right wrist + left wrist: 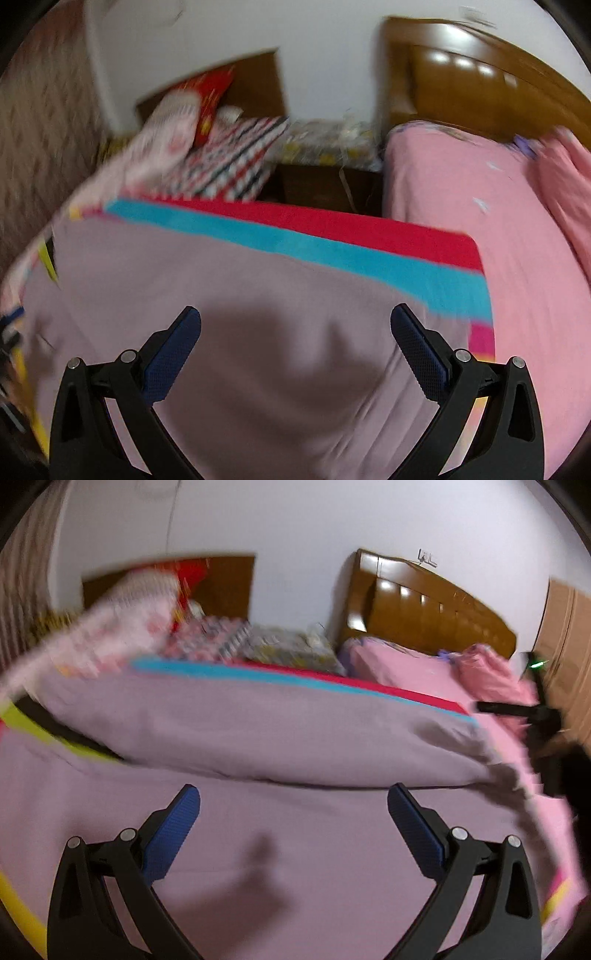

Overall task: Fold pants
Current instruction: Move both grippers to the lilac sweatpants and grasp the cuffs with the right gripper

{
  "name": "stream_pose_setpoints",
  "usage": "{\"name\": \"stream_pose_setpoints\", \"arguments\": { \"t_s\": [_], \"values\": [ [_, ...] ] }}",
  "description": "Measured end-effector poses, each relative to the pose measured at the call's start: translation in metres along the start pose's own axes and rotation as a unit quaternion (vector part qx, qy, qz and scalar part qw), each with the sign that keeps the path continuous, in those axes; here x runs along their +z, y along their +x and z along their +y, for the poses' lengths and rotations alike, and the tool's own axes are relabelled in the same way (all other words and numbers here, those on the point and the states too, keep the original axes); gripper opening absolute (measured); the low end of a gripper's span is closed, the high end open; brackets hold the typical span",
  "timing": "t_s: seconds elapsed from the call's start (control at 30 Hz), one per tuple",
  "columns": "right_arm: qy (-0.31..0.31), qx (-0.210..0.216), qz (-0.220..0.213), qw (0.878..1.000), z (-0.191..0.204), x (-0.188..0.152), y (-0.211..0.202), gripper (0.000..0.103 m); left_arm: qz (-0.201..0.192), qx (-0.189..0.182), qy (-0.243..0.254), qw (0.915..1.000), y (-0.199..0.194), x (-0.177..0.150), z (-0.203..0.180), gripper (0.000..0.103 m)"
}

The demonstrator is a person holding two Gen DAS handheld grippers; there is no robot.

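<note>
Mauve pants lie folded over on themselves on a striped mat, their upper layer forming a thick fold across the middle of the left wrist view. In the right wrist view the same pants spread flat below me. My left gripper hovers open above the lower layer, with nothing between its blue pads. My right gripper is open too, above the fabric, its pads empty. The other gripper's black body shows at the right edge of the left wrist view. Both views are blurred.
The mat has cyan and red stripes and a yellow edge. A bed with a pink sheet and wooden headboard lies to the right. Patterned bedding and a red box are piled at the back left.
</note>
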State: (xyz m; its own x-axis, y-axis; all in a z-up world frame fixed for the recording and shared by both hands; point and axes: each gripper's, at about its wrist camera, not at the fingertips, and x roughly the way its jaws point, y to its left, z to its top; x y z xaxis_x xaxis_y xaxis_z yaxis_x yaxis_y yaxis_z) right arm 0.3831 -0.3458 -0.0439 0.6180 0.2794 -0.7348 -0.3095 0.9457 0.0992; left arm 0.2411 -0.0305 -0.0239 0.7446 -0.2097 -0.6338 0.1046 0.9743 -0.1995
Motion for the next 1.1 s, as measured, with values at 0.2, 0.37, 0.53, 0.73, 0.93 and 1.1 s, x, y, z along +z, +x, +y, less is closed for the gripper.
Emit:
{"name": "stream_pose_setpoints", "arguments": {
  "t_s": [0.2,0.37,0.53,0.73,0.93,1.1],
  "values": [
    [-0.079,0.056,0.085,0.992,-0.031,0.026,0.072,0.085,0.057,-0.04,0.019,0.9974,0.04,0.003,-0.019,0.101],
    [-0.093,0.114,0.108,0.983,-0.046,0.033,0.083,0.062,0.075,-0.069,-0.005,0.9948,0.052,0.008,-0.015,0.101],
    [-0.15,0.068,0.071,0.984,-0.02,0.026,0.046,0.015,0.095,-0.08,-0.065,0.9902,0.059,0.006,0.003,0.101],
    [-0.203,0.007,-0.092,0.975,0.061,-0.015,-0.088,0.014,0.096,-0.099,-0.125,0.9824,0.038,0.013,0.033,0.101],
    [-0.169,0.002,-0.151,0.974,0.146,-0.148,-0.177,0.014,0.084,-0.134,-0.15,0.9759,0.003,0.011,0.05,0.101],
    [-0.117,-0.022,-0.111,0.987,0.162,-0.196,-0.146,0.014,0.129,-0.144,-0.151,0.9695,0.022,-0.009,0.058,0.101]
  ]
}}
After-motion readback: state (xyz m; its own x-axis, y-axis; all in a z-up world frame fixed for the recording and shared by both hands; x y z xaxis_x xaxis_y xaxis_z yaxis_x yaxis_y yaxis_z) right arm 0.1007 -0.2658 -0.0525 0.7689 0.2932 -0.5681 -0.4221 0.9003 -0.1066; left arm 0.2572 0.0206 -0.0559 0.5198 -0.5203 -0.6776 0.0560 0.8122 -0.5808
